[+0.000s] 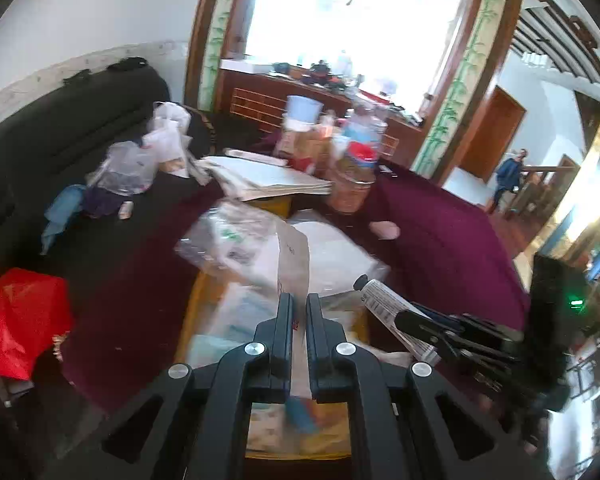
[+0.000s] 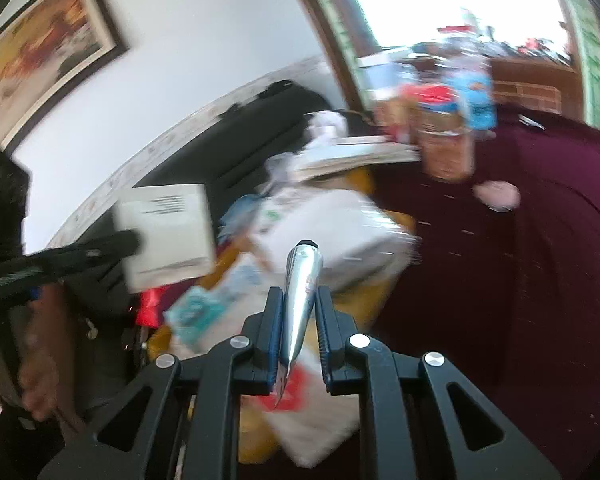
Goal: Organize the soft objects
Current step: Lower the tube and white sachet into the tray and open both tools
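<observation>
- We have a tabletop under a dark red cloth, crowded along its far edge with jars, a bottle and a stack of papers.
- Near the middle sits a yellow box heaped with clear-wrapped packets; we judge this to be where the soft things are being gathered.
- Off the tabletop's left edge a dark sofa carries loose plastic bags and a red bag.
- Our left gripper has its fingers pressed almost together, pinching a thin white packet by its lower edge, so that it stands up above the box.
- Our right gripper pinches a silver tube along its body, held above the near end of the box with its narrow end pointing forward.
- Both views are smeared, so we cannot read any print or tell exactly how deep each hold sits.
- To do this step well, we should keep both pinches firm but not crushing, since the packet is flimsy and the tube can squeeze out.
- We should lower each piece flat into a free gap in the box, one at a time, keeping the two grippers from crossing.
- We should let go only once each piece rests on the pile, lest it slide off the slick wrapping.
</observation>
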Demonstrator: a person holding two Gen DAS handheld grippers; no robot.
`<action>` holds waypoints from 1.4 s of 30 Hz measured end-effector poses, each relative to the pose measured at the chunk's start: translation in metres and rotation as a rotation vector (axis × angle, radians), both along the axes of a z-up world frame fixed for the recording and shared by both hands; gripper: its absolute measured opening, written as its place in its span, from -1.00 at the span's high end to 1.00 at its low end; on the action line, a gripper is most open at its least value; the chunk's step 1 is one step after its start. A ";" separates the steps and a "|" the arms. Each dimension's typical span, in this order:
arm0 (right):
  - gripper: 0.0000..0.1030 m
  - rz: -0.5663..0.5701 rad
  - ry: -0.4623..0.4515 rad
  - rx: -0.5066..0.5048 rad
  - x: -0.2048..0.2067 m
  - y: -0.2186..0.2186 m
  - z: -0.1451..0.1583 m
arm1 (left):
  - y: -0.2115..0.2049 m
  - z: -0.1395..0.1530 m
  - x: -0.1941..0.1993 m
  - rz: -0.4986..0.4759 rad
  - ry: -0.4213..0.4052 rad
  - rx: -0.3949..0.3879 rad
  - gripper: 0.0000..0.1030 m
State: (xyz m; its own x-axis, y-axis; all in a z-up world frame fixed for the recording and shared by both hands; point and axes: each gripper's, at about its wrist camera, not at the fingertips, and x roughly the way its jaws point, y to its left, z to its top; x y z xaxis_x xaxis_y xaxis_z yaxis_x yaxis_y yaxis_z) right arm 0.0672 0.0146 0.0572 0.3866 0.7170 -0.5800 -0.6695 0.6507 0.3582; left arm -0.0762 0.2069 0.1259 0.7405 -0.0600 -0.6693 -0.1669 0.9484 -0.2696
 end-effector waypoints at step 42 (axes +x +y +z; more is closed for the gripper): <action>0.69 -0.081 0.019 -0.106 0.009 0.080 -0.012 | 0.014 -0.057 0.029 -0.012 0.089 0.189 0.87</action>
State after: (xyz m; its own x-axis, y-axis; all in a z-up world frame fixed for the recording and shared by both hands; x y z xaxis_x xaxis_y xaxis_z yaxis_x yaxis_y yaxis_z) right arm 0.0760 0.0943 0.0456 0.4288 0.6183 -0.6586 -0.6071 0.7371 0.2967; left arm -0.0469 0.2213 0.0691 0.6777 0.0650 -0.7325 -0.1709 0.9827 -0.0709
